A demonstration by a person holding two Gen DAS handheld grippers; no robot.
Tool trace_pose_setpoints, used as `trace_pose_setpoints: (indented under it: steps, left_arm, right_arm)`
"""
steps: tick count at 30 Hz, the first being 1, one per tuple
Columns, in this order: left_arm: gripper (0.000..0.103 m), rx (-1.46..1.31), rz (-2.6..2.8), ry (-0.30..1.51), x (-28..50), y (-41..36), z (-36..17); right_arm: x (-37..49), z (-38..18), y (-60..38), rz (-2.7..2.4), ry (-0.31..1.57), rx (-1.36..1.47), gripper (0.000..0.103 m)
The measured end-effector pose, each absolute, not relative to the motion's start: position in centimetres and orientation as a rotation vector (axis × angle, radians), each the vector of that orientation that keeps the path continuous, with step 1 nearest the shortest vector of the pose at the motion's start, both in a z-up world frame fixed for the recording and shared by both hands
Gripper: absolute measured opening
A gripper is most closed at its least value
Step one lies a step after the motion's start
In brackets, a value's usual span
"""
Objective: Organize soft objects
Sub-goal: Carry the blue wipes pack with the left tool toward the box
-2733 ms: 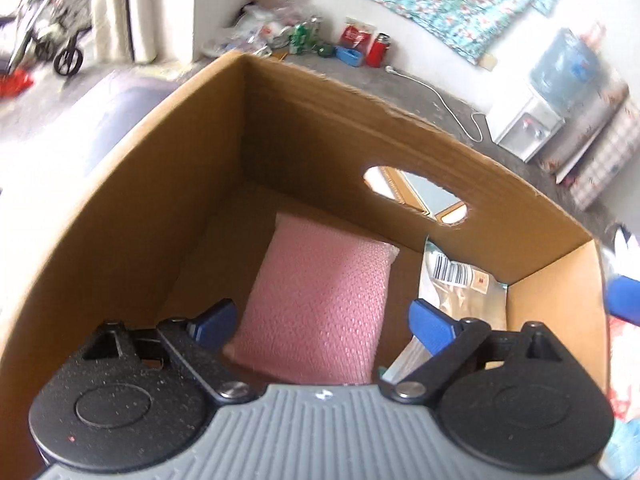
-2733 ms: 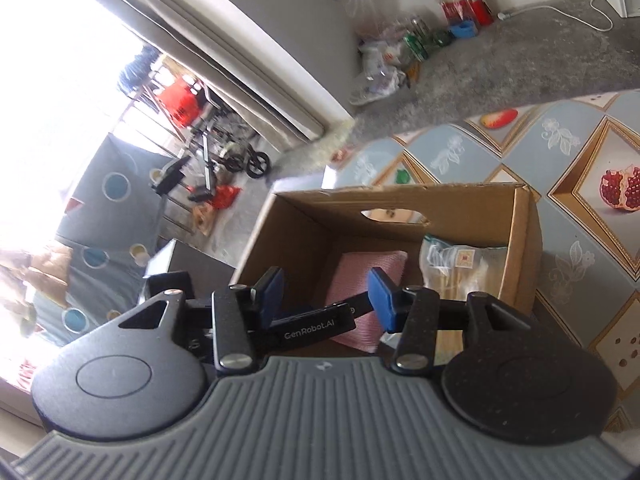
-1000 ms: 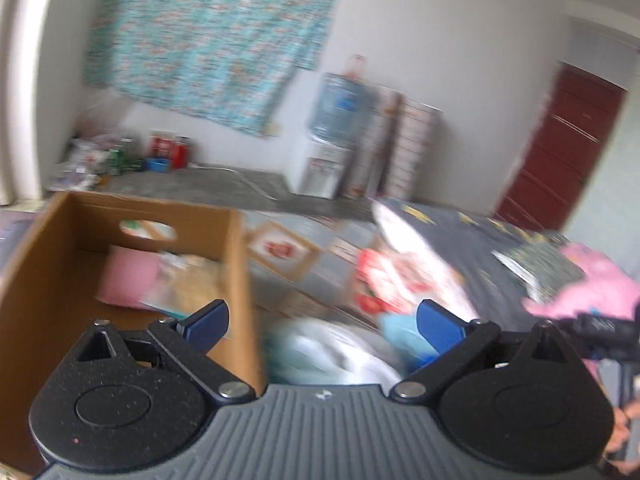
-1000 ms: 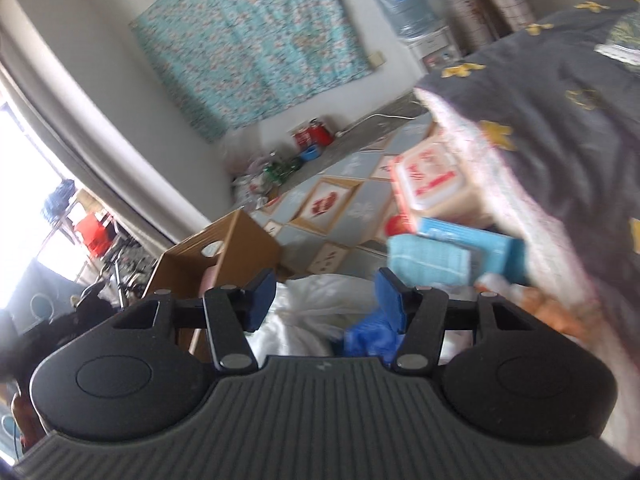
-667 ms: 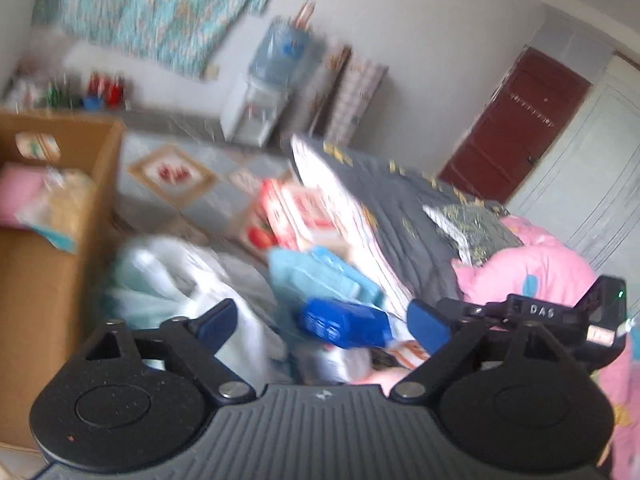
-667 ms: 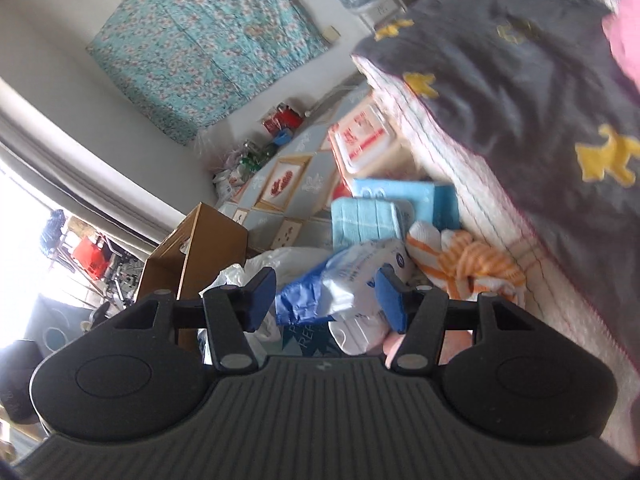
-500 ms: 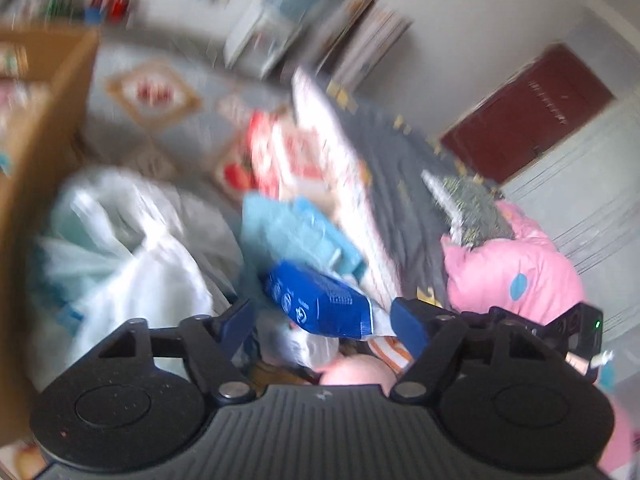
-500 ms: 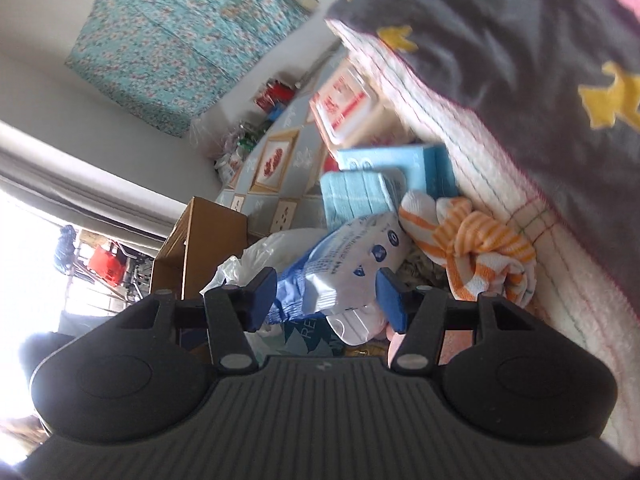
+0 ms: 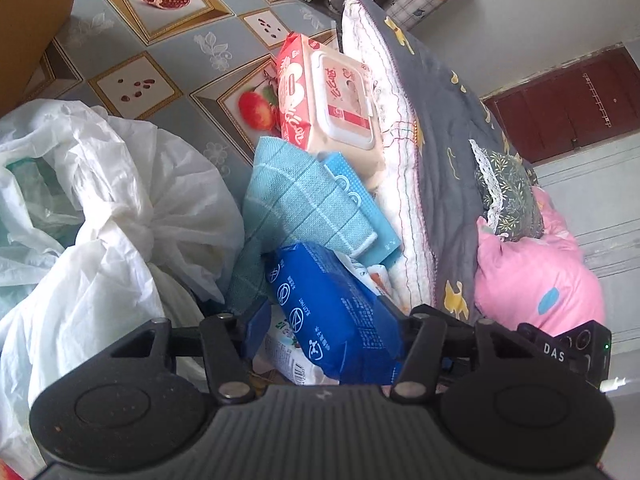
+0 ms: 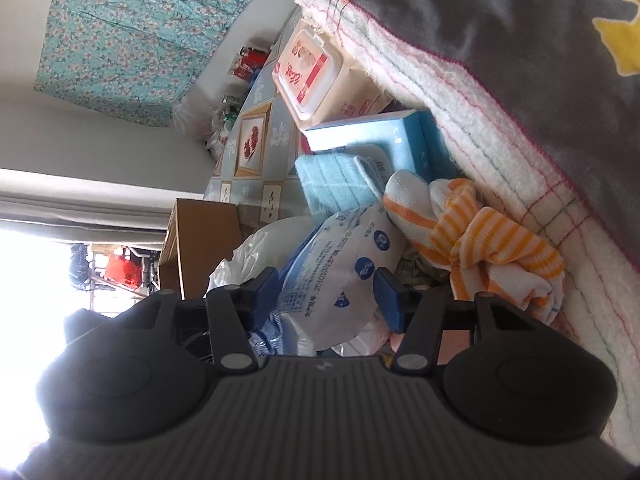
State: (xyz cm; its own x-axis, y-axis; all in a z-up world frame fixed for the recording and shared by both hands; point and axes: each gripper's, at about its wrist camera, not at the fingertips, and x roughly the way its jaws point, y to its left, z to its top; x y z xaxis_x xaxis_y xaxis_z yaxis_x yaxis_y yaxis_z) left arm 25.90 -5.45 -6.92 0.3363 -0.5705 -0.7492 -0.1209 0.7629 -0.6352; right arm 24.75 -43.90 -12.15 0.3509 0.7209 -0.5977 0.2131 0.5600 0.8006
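A pile of soft goods lies on the patterned floor beside a bed. My left gripper (image 9: 325,322) points down into it, and its jaws are closing on a blue plastic pack (image 9: 320,300) that fills the gap, with both pads against its sides. My right gripper (image 10: 324,294) reaches in from the other side. Its jaws are closing slightly, with a white-and-blue pack (image 10: 344,260) between them, and I see no squeeze on it. Whether this is the same pack I cannot tell. The right gripper's black body (image 9: 560,350) shows in the left wrist view.
Around the packs lie a teal cloth (image 9: 296,200), a light blue box (image 10: 380,136), a red-and-cream wipes pack (image 9: 332,92) and an orange-striped cloth (image 10: 480,240). White plastic bags (image 9: 120,200) lie left. The cardboard box (image 10: 200,236) stands farther off. A grey quilt (image 9: 440,160) and pink pillow (image 9: 532,272) are right.
Both grippers swung away from the cardboard box and came down onto the pile by the bed. The left jaws narrowed from wide open around the blue pack. The right gripper rolled.
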Motion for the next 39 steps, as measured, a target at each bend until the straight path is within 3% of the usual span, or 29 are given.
trace_pose_setpoints:
  steps: [6,11,17,28,39]
  left_arm:
    - [0.057,-0.680,-0.339,1.241,26.7,-6.3,-7.3]
    - [0.048,-0.669,-0.338,1.227,26.7,-6.9,-7.4]
    - [0.045,-0.624,-0.358,1.162,25.6,-7.3,-5.9]
    - [0.045,-0.559,-0.407,0.958,21.6,-6.3,1.3]
    - [0.045,-0.536,-0.278,0.744,15.2,2.8,8.3]
  right_arm:
    - [25.7,-12.9,-43.1,0.417,1.240,0.966,0.052]
    - [25.8,-13.3,-43.1,0.420,1.219,0.969,0.042]
    - [24.6,-11.9,-43.6,0.449,1.158,0.947,0.037]
    - [21.6,-4.3,-43.4,0.538,1.008,0.884,0.037]
    - [20.2,3.2,-33.6,0.772,0.945,0.797,0.037]
